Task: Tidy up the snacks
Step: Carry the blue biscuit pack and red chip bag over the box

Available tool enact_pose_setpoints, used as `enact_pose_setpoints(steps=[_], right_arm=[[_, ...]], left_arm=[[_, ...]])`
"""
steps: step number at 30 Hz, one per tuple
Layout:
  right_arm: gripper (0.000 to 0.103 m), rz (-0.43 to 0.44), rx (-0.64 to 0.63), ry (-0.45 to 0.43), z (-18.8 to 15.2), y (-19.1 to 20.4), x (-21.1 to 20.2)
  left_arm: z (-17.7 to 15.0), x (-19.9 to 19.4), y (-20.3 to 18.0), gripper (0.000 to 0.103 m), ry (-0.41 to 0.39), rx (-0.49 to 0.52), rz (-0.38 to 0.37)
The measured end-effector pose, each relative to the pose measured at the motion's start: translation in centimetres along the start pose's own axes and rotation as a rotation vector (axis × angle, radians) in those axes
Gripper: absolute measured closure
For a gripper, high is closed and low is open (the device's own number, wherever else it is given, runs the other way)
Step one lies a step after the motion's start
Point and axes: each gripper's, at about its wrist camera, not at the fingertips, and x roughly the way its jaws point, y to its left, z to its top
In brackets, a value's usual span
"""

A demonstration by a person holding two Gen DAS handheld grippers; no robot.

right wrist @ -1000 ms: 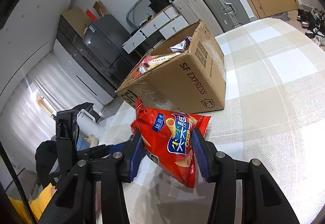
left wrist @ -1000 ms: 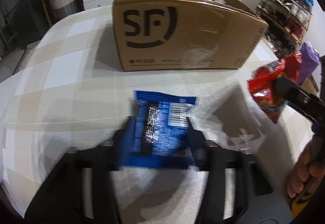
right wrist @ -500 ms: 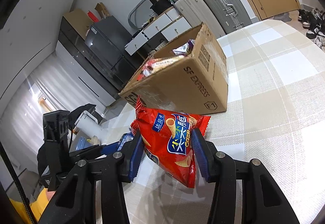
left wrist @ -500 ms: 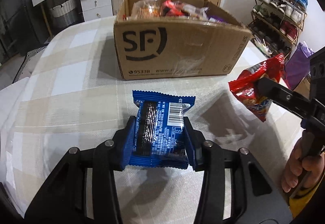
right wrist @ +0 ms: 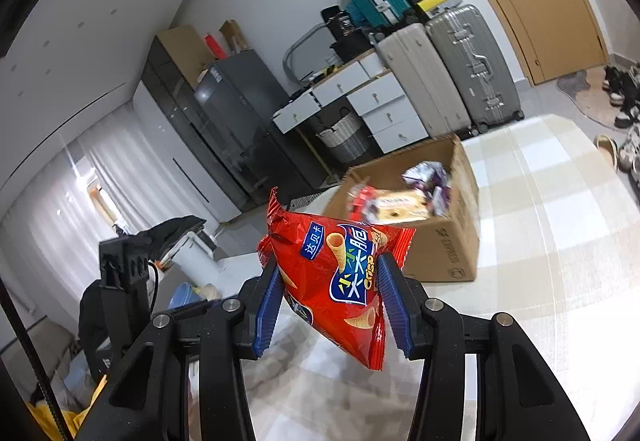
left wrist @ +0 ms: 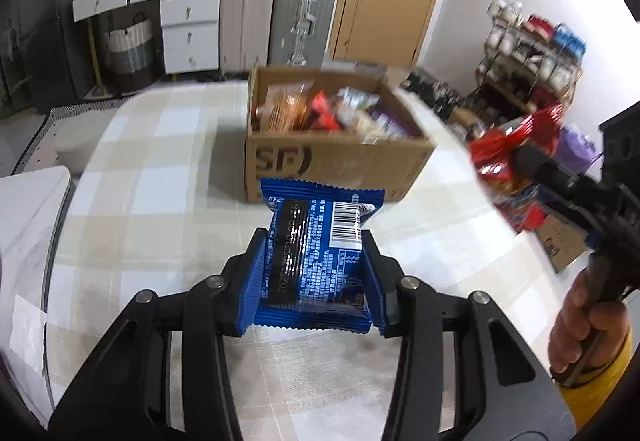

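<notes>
Left gripper: clamped on the blue snack packet, pads pressing both of its sides; the packet is clear of the checked tablecloth.
Right gripper: clamped on the red crisp bag, held clear of the cloth.
Cardboard box: open on the table beyond both grippers, already holding assorted snack packets.
Left wrist view only: barcode side of the blue packet, the "SF" mark on the box front, a shoe rack at the right wall — and the right gripper seen from outside with the person's hand on its handle, the red bag blurred.
Right wrist view only: printed front of the red bag, the box's side wall, a grey fridge, white curtains — the blue packet itself is not visible here.
</notes>
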Motion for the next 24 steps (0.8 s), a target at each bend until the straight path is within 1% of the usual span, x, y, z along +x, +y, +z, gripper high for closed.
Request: enact_pose_setpoints(steps=[5, 10, 16, 20, 24], right_arm=[[0.056, 0.010, -0.044, 0.001, 0.6, 2.9, -1.7], [0.056, 0.027, -0.083, 0.003, -0.1, 5.8, -3.4], [0.056, 0.046, -0.064, 0.013, -2.4, 7.4, -4.2], [0.056, 0.040, -0.024, 0.024, -4.3, 7.3, -4.6], [0.056, 0.028, -0.022, 0.028, -5.1, 7.4, -5.0]], left_arm=[[0.9, -4.9, 0.3, 0.062, -0.091, -0.029, -0.048], [0.2, -10.1, 0.3, 0.062, -0.145, -0.041, -0.088], [-1.9, -15.0, 0.8, 0.062, -0.177, -0.058, -0.096], [-3.3, -16.7, 0.7, 0.062, -0.175, -0.052, -0.095], [-4.7, -18.2, 0.7, 0.062, -0.178, -0.054, -0.106]])
